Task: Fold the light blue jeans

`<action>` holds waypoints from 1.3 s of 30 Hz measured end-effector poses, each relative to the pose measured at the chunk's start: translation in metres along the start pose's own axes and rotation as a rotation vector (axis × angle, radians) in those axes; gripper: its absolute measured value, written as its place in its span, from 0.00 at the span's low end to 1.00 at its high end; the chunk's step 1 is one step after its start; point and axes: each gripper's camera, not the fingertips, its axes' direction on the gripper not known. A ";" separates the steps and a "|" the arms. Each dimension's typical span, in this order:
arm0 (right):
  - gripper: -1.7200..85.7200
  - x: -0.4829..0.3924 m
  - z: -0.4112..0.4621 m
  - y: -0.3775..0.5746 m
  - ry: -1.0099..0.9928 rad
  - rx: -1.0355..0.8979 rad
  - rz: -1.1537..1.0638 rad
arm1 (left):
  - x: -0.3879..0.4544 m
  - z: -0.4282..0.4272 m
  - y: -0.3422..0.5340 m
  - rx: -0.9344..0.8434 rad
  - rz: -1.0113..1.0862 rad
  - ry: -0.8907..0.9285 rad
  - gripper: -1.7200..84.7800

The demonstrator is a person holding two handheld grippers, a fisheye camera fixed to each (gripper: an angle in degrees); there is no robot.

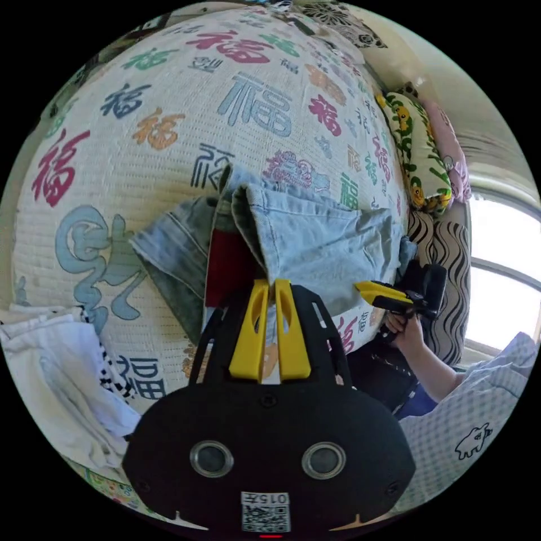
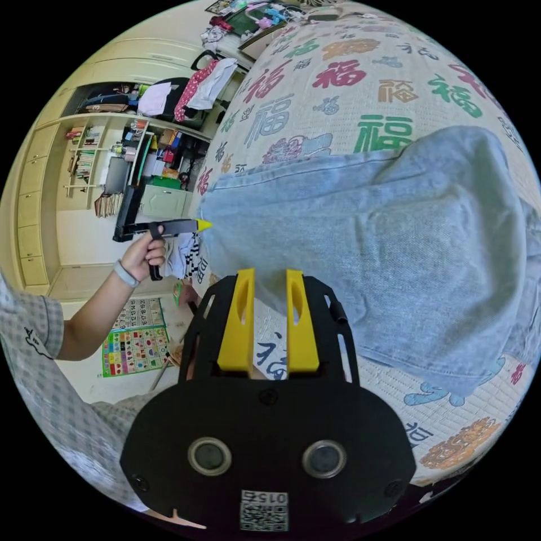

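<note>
Light blue jeans (image 1: 315, 236) lie on a bed covered by a cream bedspread (image 1: 169, 84) printed with large coloured characters. In the left gripper view the denim is bunched and partly folded, with a hem turned up and a dark red patch showing under the fold; it sits toward the bed's near edge.

Left gripper (image 1: 269, 287) — yellow jaws nearly pressed together, tips at a fold of the denim. The edge of the cloth seems to sit between them, but I cannot tell for certain that both jaws press on it.

Right gripper (image 2: 269, 279) — jaws spread, a clear gap between them, tips just at the near edge of the jeans (image 2: 366, 242), pinching nothing. In the right gripper view the denim lies broad and fairly flat across the bedspread (image 2: 349, 73).

The left gripper view also shows the right gripper (image 1: 389, 296), held in a hand (image 1: 403, 327) at the bed's edge beside the jeans. White cloth (image 1: 51, 372) is heaped at the bed's near corner; floral pillows (image 1: 417, 152) lie along the far side.

The right gripper view shows the left gripper (image 2: 191, 226) in a hand (image 2: 143, 253) at the denim's corner, with cluttered shelves (image 2: 112, 163) behind it.
</note>
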 end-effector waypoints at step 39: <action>0.07 -0.317 0.181 -0.372 0.349 -0.910 -0.858 | -0.102 -0.023 0.289 0.281 -0.407 0.035 0.02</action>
